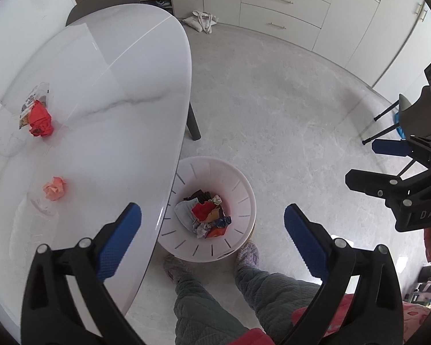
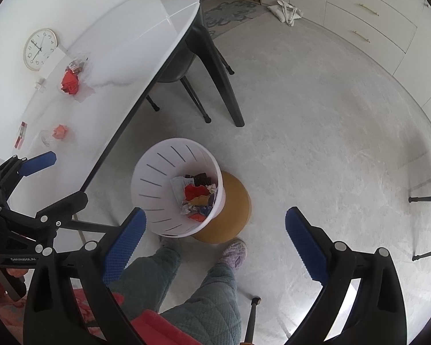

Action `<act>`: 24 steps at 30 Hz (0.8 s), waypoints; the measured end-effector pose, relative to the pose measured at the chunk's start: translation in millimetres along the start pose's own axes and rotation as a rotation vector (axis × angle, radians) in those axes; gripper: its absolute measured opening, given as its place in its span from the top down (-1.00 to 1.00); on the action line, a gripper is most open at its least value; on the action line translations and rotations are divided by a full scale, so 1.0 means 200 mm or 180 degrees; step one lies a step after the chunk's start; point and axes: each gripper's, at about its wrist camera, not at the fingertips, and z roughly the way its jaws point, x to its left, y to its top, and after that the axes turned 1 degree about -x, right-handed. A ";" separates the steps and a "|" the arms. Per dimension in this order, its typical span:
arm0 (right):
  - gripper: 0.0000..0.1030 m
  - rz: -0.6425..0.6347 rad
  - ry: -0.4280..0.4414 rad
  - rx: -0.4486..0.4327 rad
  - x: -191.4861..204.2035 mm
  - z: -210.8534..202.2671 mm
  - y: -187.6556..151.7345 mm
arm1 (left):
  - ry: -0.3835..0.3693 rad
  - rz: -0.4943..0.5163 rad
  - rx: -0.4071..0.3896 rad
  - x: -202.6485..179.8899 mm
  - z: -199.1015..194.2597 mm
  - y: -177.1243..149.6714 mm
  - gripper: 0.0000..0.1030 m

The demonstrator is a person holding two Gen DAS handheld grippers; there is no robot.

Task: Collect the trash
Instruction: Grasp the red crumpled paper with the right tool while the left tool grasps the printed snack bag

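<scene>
Both tools are wide open and hold nothing: the left tool hangs over the bench edge, the right tool over the floor. The bin, already holding crumpled scraps, stands on the floor beside the bench. A red wad lies at ten o'clock and a pink wad at nine. The task seems between pickups; next, probably reach the left tool to the pink wad.

left tongs: black plastic arms, blue textured pads, round silver screws
right tongs: the same black arms, blue gridded pads, silver screws; white lettering on the body, cut off at the left wrist view's edge
trousers: quilted grey-green fabric
slippers: pale lilac, fuzzy
top: red, hem visible only
</scene>
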 end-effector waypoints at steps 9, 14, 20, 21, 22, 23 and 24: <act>-0.88 -0.0193 0.0179 -0.0180 0.22 -0.05 0.15 | 0.0136 -0.0359 -0.0153 0.22 -0.16 0.01 -0.85; -0.88 -0.0498 0.0381 -0.0256 0.52 0.01 0.34 | 0.0353 -0.0695 -0.0311 0.54 -0.31 0.02 -0.85; -0.88 -0.0900 0.0578 -0.0258 0.94 0.14 0.56 | 0.0612 -0.1054 -0.0362 0.96 -0.39 -0.01 -0.85; -0.88 -0.0968 0.0601 -0.0252 1.01 0.17 0.60 | 0.0632 -0.1112 -0.0352 1.03 -0.40 -0.02 -0.85; -0.88 -0.1010 0.0622 -0.0248 1.07 0.19 0.62 | 0.0643 -0.1154 -0.0345 1.09 -0.40 -0.03 -0.85; -0.88 -0.1050 0.0649 -0.0241 1.14 0.21 0.65 | 0.0653 -0.1194 -0.0334 1.15 -0.40 -0.04 -0.85; -0.88 -0.1081 0.0666 -0.0231 1.19 0.24 0.67 | 0.0665 -0.1220 -0.0328 1.19 -0.40 -0.04 -0.85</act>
